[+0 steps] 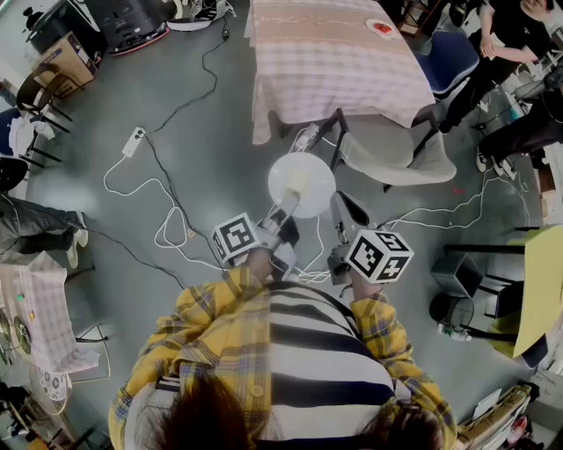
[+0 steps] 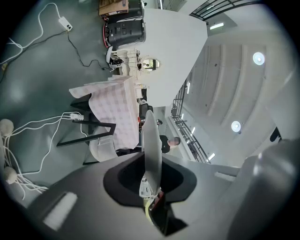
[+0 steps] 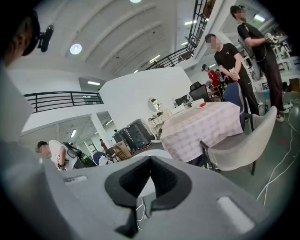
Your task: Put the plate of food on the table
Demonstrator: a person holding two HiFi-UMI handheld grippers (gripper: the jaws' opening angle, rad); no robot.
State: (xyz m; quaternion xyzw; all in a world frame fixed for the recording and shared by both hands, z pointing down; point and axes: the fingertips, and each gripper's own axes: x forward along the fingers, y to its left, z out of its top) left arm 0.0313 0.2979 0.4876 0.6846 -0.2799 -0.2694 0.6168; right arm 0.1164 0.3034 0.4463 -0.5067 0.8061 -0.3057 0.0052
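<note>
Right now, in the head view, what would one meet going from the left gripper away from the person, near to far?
left gripper → white plate held in its jaws → chair → table with a checked cloth → small dish with something red on the table's far part

Jaws of the right gripper (image 3: 142, 206) stand nearly together, empty, before a checked-cloth table (image 3: 201, 124) and 2 standing people (image 3: 229, 56).

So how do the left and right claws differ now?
The left claw is clamped on the white plate; the right claw is shut on nothing. The left claw is rolled onto its side; the right claw sits upright. Both are held out over the floor, short of the table.
</note>
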